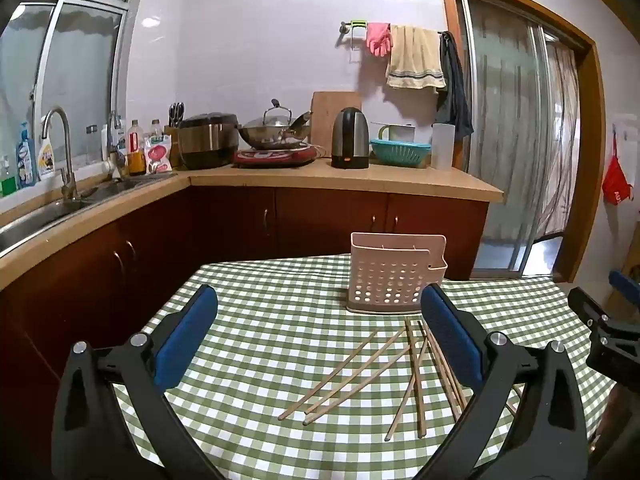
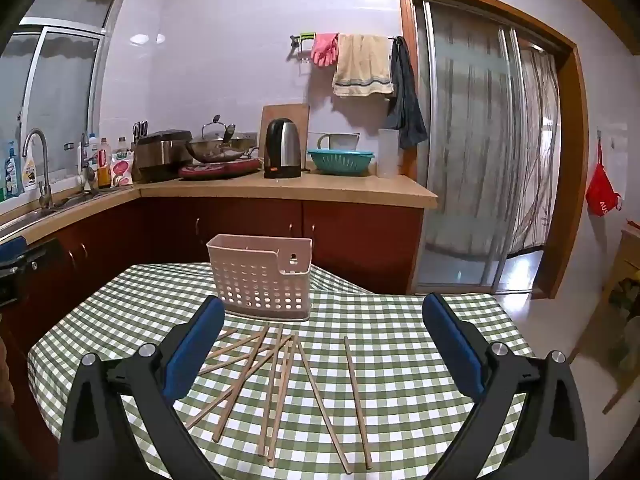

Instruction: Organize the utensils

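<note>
Several wooden chopsticks (image 1: 362, 374) lie scattered on the green checked tablecloth (image 1: 260, 320), in front of a pale pink perforated utensil holder (image 1: 394, 276). My left gripper (image 1: 318, 298) is open and empty above the table, left of the chopsticks. In the right wrist view the chopsticks (image 2: 280, 380) lie spread between the fingers, with the holder (image 2: 262, 276) standing behind them. My right gripper (image 2: 324, 306) is open and empty, hovering above them. Part of the right gripper (image 1: 604, 320) shows at the right edge of the left wrist view.
A kitchen counter (image 1: 340, 178) runs behind the table with a sink (image 1: 36, 216), rice cooker, wok, kettle (image 1: 350, 144) and teal colander. A sliding glass door (image 2: 480, 152) is at the right. The table's far edge is just behind the holder.
</note>
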A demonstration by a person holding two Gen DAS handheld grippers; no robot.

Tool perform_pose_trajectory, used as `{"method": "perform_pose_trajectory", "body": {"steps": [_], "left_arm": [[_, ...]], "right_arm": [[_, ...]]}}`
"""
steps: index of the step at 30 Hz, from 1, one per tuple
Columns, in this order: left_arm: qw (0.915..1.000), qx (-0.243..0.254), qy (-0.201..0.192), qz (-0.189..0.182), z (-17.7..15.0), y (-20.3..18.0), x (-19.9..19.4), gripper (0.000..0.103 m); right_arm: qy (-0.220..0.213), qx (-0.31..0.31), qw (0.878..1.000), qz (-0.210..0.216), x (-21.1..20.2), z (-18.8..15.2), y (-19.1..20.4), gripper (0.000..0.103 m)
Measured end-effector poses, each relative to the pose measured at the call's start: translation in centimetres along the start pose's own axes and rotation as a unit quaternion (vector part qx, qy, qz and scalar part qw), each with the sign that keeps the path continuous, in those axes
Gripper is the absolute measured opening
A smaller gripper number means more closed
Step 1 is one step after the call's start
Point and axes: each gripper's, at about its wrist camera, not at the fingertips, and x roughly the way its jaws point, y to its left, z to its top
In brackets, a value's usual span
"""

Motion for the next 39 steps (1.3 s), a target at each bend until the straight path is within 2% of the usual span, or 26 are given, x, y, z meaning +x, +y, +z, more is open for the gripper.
{"method": "perform_pose_trajectory", "body": {"steps": [4, 14, 20, 39], "left_arm": [[0.9996, 0.009, -0.026, 0.001, 0.4, 0.1, -1.7, 0.099], [0.9993, 0.020, -0.031, 0.005, 0.8, -0.9, -3.1, 0.099], [0.9992, 0.022, -0.034, -0.002, 0.9, -1.2, -3.5, 0.099], [0.9991, 0.018, -0.037, 0.000, 1.0, -1.1, -3.9, 0.099]], "right_arm": [[0.002, 0.001, 1.000, 0.002, -0.3, -0.2, 0.2, 0.097], [-0.003, 0.004, 1.000, 0.005, -1.8, 2.5, -0.1, 0.097], [-0.014, 0.006, 1.000, 0.004, -2.6, 1.4, -0.2, 0.097], [-0.018, 0.005, 1.000, 0.003, -2.7, 1.1, 0.0, 0.097]]}}
